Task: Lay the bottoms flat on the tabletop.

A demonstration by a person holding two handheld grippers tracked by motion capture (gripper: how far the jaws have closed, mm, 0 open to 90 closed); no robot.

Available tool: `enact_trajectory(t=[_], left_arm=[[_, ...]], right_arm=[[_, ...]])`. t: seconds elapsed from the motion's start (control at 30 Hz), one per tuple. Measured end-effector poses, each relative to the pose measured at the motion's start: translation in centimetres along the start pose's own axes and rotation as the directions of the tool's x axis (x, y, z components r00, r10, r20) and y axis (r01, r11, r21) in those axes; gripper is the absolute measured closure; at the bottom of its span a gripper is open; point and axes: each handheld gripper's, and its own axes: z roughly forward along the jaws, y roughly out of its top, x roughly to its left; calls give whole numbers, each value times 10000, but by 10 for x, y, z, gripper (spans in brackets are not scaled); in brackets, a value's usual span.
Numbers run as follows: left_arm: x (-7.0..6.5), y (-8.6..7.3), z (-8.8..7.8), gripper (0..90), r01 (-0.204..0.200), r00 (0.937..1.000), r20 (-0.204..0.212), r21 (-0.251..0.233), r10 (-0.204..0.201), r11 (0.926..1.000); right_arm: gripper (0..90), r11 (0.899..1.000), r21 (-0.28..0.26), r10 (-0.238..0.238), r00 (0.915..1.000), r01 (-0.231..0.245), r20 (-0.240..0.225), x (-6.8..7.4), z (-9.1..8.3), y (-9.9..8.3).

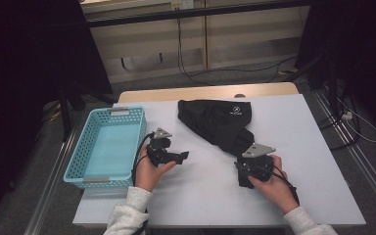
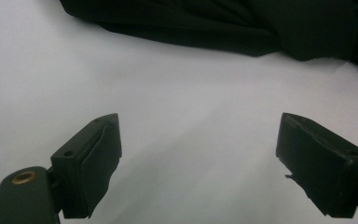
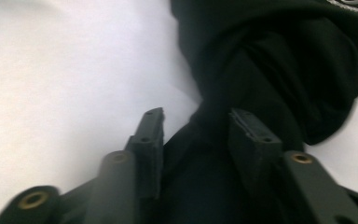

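Nearest to me, my right gripper point(image 1: 248, 169) sits at the near end of the black garment point(image 1: 220, 125). In the right gripper view its jaws stand on either side of a bunched, twisted part of the cloth point(image 3: 261, 70), with fabric filling the gap between them; I cannot tell whether the pads actually press on it. My left gripper point(image 1: 178, 156) rests low over the bare white table point(image 1: 200, 196), its jaws wide apart with nothing between them, and the garment's edge point(image 2: 205, 23) lies beyond them in the left gripper view.

The garment lies on the middle of the table, its long axis running diagonally from my right gripper up toward the far left. It is narrow and gathered at the near end and spreads broad and flat at the far end, where a small white logo point(image 1: 235, 111) shows. The cloth looks soft, matte and creased.

On the left sits a turquoise plastic basket point(image 1: 78, 161), rectangular, with perforated walls and nothing in it.
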Motion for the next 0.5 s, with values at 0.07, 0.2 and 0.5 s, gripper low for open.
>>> enact_trajectory(t=[0.07, 0.2, 0.5], left_arm=[[-1, -1, 1, 141, 38, 10000, -16, -46, -38, 10000], [0, 0, 0, 141, -17, 10000, 17, -23, 17, 10000], [-1, 1, -1, 144, -11, 10000, 38, -101, 11, 9999]], right_arm=[[665, 10000, 6, 85, 9999, -85, 73, -5, 0, -1], [879, 10000, 72, 12, 10000, -12, -41, -9, -2, -2], [896, 9913, -995, 765, 9926, -858, -941, -16, -19, 10]])
